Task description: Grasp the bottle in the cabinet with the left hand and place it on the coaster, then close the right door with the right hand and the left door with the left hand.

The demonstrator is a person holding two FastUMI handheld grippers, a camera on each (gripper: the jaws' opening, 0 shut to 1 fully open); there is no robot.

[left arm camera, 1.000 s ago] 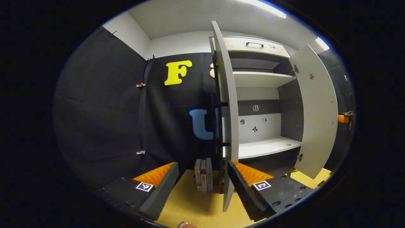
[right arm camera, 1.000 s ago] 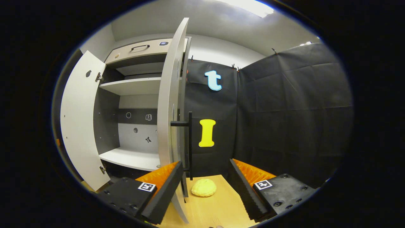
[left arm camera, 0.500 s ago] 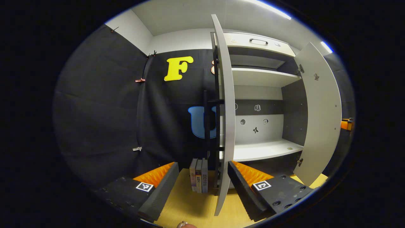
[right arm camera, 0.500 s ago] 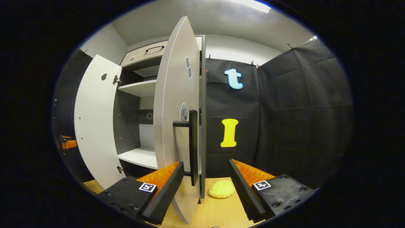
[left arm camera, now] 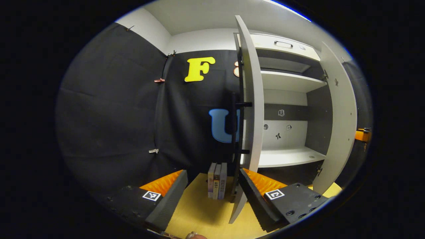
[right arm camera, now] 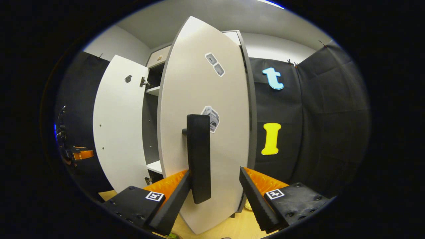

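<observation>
Right door (right arm camera: pixel 202 109) stands partly swung in, its black handle (right arm camera: pixel 198 159) between the right hand-held gripper's (right arm camera: pixel 214 196) spread, unclenched fingers; left hand-held gripper (left arm camera: pixel 212 196) released.

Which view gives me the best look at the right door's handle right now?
The right gripper view: the right door's handle stands large and central, between the open fingers of the right gripper. The left gripper view catches that door from its inner face, so no handle is visible on it there.
</observation>
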